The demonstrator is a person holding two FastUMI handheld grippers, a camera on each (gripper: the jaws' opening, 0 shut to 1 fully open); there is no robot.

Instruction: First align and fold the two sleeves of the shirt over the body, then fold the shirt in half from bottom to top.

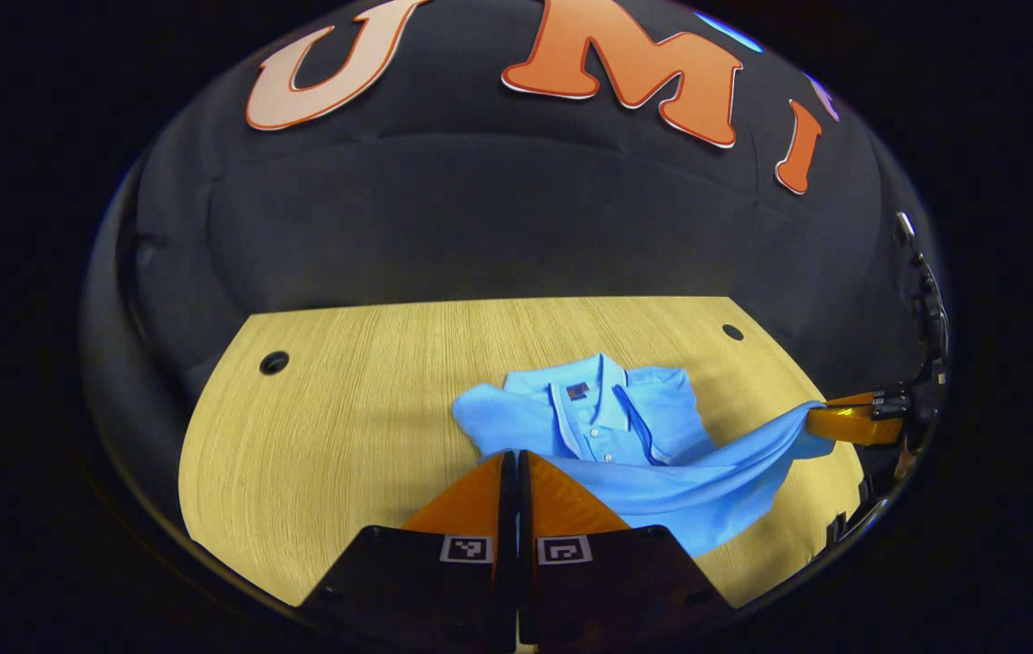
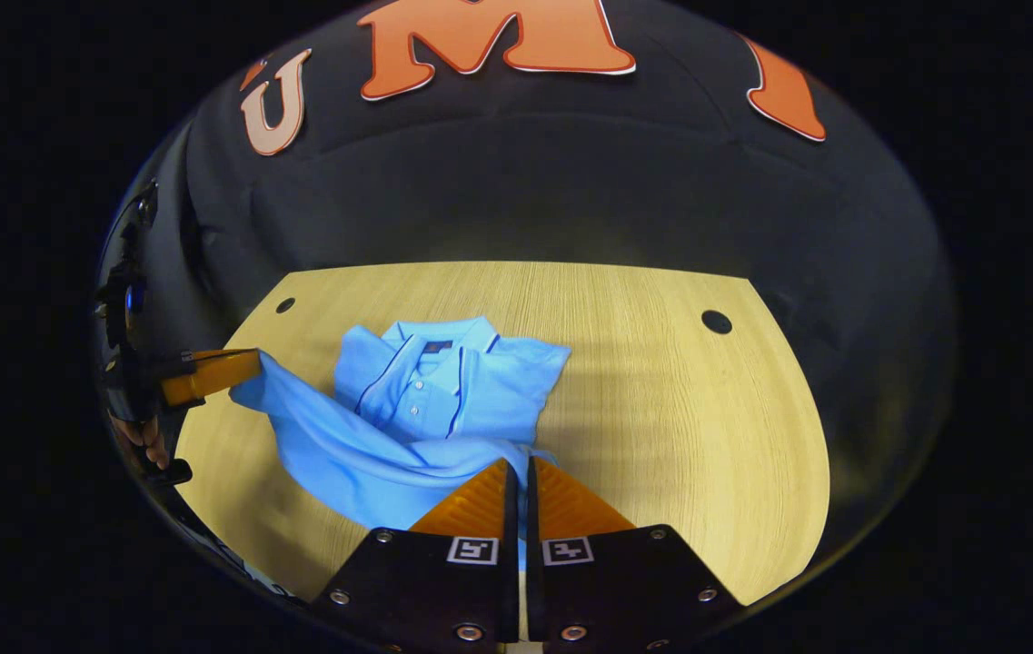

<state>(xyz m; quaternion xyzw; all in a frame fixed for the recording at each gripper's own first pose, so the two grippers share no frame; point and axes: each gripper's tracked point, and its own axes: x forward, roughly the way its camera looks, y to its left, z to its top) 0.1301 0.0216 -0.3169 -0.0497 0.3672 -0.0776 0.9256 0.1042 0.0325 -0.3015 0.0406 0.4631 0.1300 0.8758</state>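
shirt on counter, collar at far side, hem lifted off counter | left hand-held gripper and right hand-held gripper each clenched on a hem corner | risk: uneven pull skews the half-fold, thin hem slips out, sleeves come unfolded | soft limp blue knit, ribbed collar, buttons; smooth woodgrain counter

Left tool pinches shirt hem; right tool pinches opposite corner, above worktop.
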